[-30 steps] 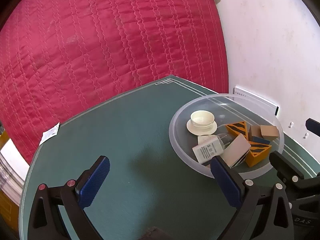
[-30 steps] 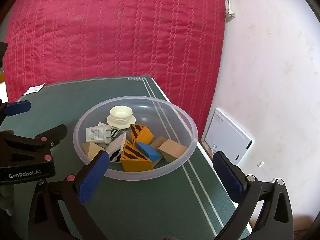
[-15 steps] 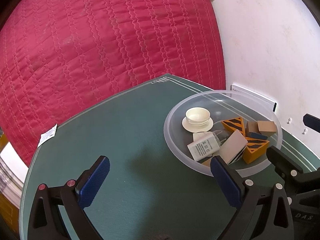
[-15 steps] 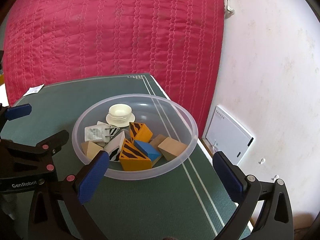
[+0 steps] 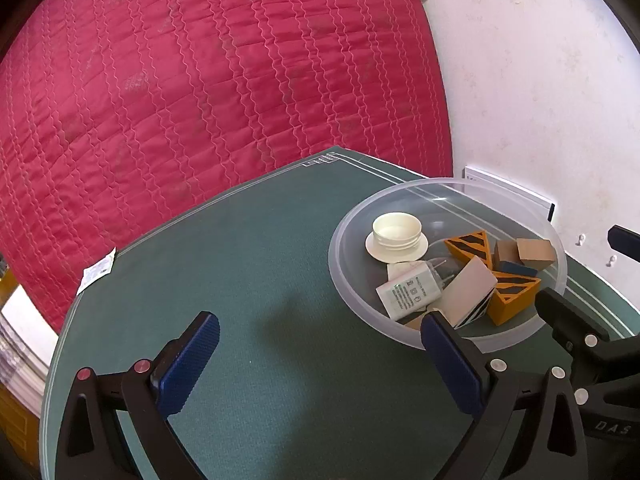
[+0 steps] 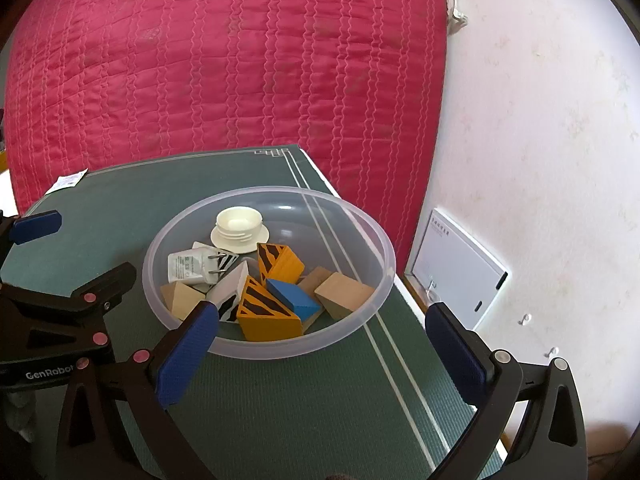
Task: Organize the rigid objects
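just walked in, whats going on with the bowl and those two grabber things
A person holds a two-finger gripper in each hand over a green mat. Both the left gripper and the right gripper are open and empty. Wooden blocks, a white charger plug and a cream lid all sit in the clear bowl.

A green mat (image 5: 256,264) with pale border lines covers the bench, its far corner marked by a small line ornament (image 6: 272,153). Behind the bench hangs a red quilted cloth (image 5: 208,80) stitched in wavy lines, filling most of the background. A small white paper tag (image 5: 97,274) lies at the far left edge of the bench, against the cloth. To the right stands a white plastered wall (image 6: 540,120), and a flat white panel (image 6: 456,268) leans low against it, just beside the bench's right edge.
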`<state>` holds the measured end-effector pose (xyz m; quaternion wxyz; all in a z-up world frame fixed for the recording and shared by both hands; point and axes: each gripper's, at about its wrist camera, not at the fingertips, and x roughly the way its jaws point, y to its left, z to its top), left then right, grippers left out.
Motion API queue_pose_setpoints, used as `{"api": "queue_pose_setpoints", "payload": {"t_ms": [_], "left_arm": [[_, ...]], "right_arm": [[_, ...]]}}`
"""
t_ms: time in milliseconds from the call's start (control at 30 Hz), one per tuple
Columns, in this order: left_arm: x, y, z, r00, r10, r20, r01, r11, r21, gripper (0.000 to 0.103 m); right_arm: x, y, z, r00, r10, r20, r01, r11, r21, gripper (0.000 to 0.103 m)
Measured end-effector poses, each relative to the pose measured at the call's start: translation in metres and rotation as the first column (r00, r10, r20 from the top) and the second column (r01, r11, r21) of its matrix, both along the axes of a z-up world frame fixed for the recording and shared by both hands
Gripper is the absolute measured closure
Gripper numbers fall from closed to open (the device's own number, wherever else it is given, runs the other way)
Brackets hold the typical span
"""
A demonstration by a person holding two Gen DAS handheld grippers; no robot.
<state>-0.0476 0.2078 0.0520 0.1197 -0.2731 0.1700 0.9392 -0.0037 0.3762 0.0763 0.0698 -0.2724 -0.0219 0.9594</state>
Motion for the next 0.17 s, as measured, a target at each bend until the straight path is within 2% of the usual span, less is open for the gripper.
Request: {"api": "queue_pose_setpoints", "payload": {"t_ms": [167], "left_arm": [[-0.0013,-0.0006,-0.0006,1.0,0.002,0.003,-0.002,1.0,-0.001,0.001]], "right_arm": [[0.0,0.0005,-0.0009,1.0,0.001,0.001,-0.001,1.0,-0.002,0.0]]}}
